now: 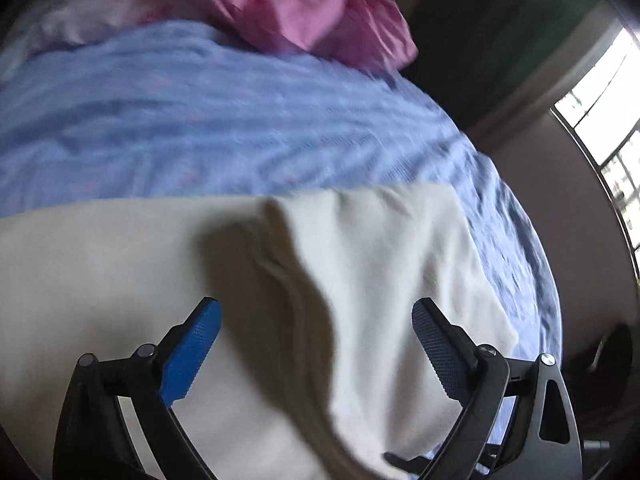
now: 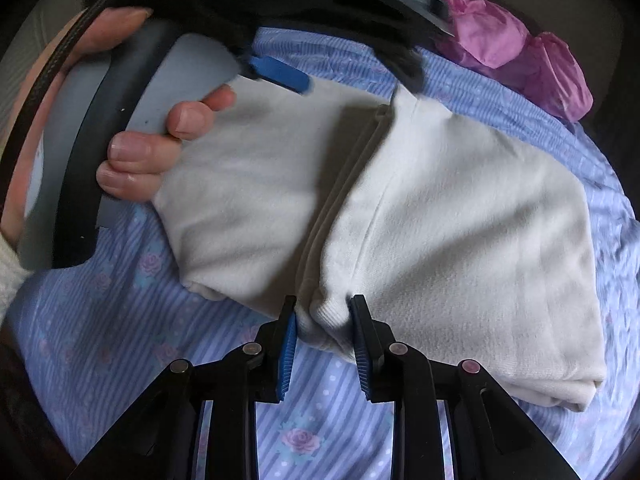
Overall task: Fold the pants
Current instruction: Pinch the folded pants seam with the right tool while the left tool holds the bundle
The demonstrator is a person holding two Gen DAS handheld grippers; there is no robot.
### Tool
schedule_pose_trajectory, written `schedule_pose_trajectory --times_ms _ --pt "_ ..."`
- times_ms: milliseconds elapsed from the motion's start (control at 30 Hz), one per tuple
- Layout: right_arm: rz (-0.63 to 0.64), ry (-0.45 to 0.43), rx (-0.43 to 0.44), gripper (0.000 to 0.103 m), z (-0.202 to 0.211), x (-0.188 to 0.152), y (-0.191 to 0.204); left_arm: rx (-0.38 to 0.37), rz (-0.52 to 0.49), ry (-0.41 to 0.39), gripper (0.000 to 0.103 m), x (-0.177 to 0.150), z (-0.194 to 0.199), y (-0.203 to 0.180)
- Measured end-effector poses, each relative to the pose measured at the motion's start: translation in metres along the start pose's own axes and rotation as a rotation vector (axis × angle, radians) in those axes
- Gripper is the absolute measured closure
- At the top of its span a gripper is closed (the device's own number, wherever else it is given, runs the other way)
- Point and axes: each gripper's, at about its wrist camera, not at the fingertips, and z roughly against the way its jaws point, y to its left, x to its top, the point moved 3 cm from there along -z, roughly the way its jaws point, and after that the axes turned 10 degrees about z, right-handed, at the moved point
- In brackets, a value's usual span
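Note:
The cream pants (image 2: 460,216) lie folded on the blue striped bedsheet (image 2: 100,300), with a folded-over edge running down the middle. In the left wrist view they fill the lower half (image 1: 380,248). My left gripper (image 1: 316,312) is open, just above the pants, holding nothing. It also shows in the right wrist view (image 2: 336,76) at the far edge of the pants, held by a hand. My right gripper (image 2: 323,304) is shut on the near ribbed edge of the pants.
Pink crumpled cloth (image 1: 296,8) lies at the far end of the bed; it also shows in the right wrist view (image 2: 520,52). The bed's right edge drops to a dim floor, with a bright window (image 1: 612,120) beyond.

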Motion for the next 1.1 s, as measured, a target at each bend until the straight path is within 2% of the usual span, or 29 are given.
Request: schedule_pose_trajectory --times_ms 100,200,300,367,433,467,600,633,700,800,833,933,1033,1067,1100 --pt "0.003 0.002 -0.005 0.075 -0.002 0.001 0.0 0.147 -0.006 -0.022 0.006 0.001 -0.018 0.003" --pt "-0.034 0.003 0.022 0.075 -0.005 0.001 -0.006 0.19 0.015 -0.036 0.007 0.003 -0.027 0.021" --pt "-0.112 0.007 0.082 0.075 -0.01 0.0 -0.021 0.153 0.08 -0.021 0.011 0.003 -0.039 0.041" --pt "-0.169 0.008 0.122 0.075 -0.012 0.0 -0.029 0.126 0.097 -0.056 0.021 0.004 -0.034 0.044" --pt "-0.172 0.011 0.121 0.075 -0.014 0.0 -0.03 0.089 0.087 -0.095 0.05 0.009 -0.028 0.04" --pt "-0.163 0.016 0.108 0.075 -0.015 0.001 -0.028 0.076 0.079 -0.099 0.054 0.012 -0.029 0.037" --pt "-0.171 0.027 0.1 0.075 -0.018 0.004 -0.027 0.11 0.052 -0.061 0.053 0.017 -0.047 0.026" --pt "-0.186 0.027 0.114 0.075 -0.019 0.004 -0.029 0.104 0.054 -0.069 0.049 0.02 -0.048 0.024" --pt "-0.223 0.025 0.141 0.075 -0.02 0.003 -0.034 0.086 0.087 -0.079 0.048 0.024 -0.051 0.024" --pt "-0.275 0.026 0.171 0.075 -0.023 0.002 -0.041 0.079 0.115 -0.088 0.08 0.028 -0.054 0.025" --pt "-0.292 0.026 0.178 0.075 -0.024 0.002 -0.042 0.086 0.107 -0.097 0.084 0.03 -0.053 0.024" --pt "-0.295 0.021 0.169 0.075 -0.023 0.006 -0.041 0.12 0.052 -0.158 0.086 0.04 -0.047 0.011" --pt "-0.285 0.005 0.145 0.075 -0.023 0.012 -0.037 0.146 0.063 -0.144 0.085 0.044 -0.055 0.014" --pt "-0.303 0.009 0.149 0.075 -0.026 0.013 -0.038 0.146 0.073 -0.131 0.083 0.043 -0.06 0.019" --pt "-0.312 0.011 0.152 0.075 -0.025 0.012 -0.036 0.159 0.07 -0.126 0.073 0.041 -0.062 0.022"
